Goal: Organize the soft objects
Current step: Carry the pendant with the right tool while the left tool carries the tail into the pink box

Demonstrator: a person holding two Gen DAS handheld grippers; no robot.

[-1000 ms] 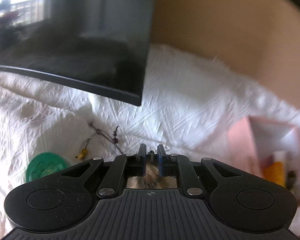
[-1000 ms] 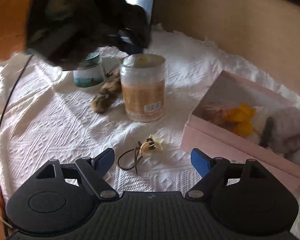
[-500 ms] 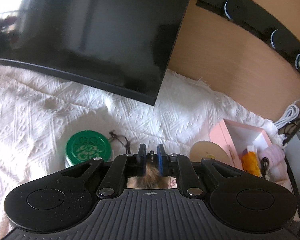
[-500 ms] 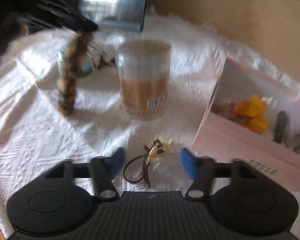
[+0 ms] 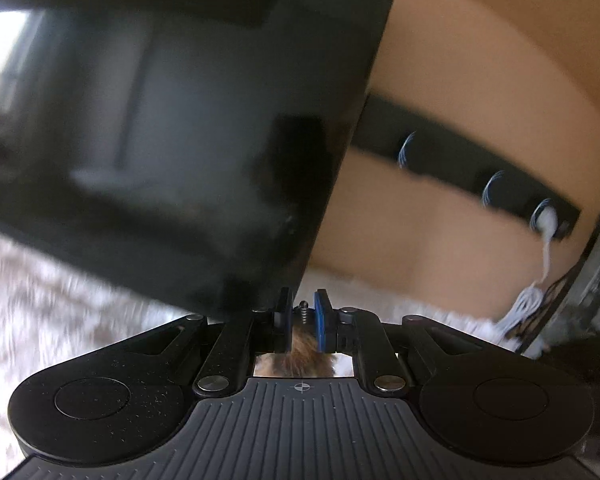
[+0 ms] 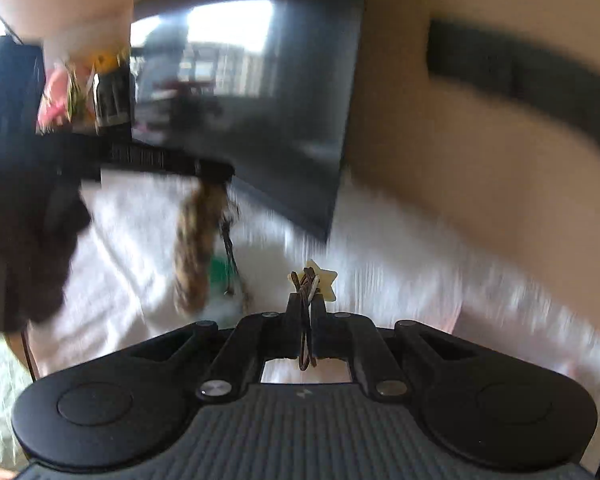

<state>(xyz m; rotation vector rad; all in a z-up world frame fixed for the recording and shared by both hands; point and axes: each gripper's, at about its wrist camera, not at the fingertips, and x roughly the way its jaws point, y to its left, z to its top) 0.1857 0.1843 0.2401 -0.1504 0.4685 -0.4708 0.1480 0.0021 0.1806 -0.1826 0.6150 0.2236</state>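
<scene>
Between the right claw's (image 6: 305, 312) shut pads, the star-charm hair tie (image 6: 314, 280).

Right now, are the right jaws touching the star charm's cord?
Touching. The right wrist view shows the right gripper shut on the brown cord, with the star charm poking out above.

A dark monitor (image 5: 172, 140) stands on a white textured cloth (image 6: 400, 280) against a tan wall (image 5: 480, 100), reflecting a bright window.
</scene>
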